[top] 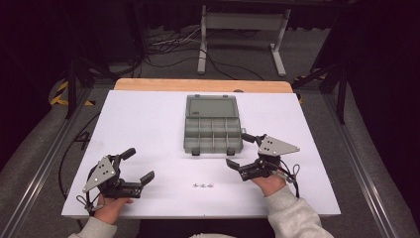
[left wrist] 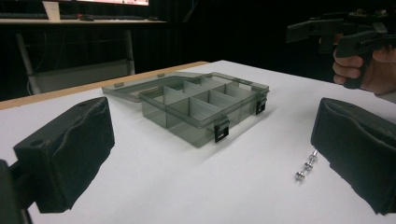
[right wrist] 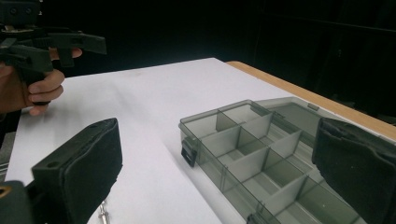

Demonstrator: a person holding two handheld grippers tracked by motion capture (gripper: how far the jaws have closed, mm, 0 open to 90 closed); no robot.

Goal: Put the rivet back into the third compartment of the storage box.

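We hold the left gripper (top: 137,165) low at the near left of the white table (top: 148,124), its jaws spread wide with nothing between them, and the right gripper (top: 242,149) at the near right, likewise spread and empty, just beside the box (top: 213,130). The grey box lies open in the middle of the table, its lid flat behind it and its compartments bare. Three small screws (top: 203,185) lie in a row near the front edge, between our grippers and apart from both.

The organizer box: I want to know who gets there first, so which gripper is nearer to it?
Right. The right gripper sits just beside the organizer box, at its near right corner; the left gripper is well off to its near left.
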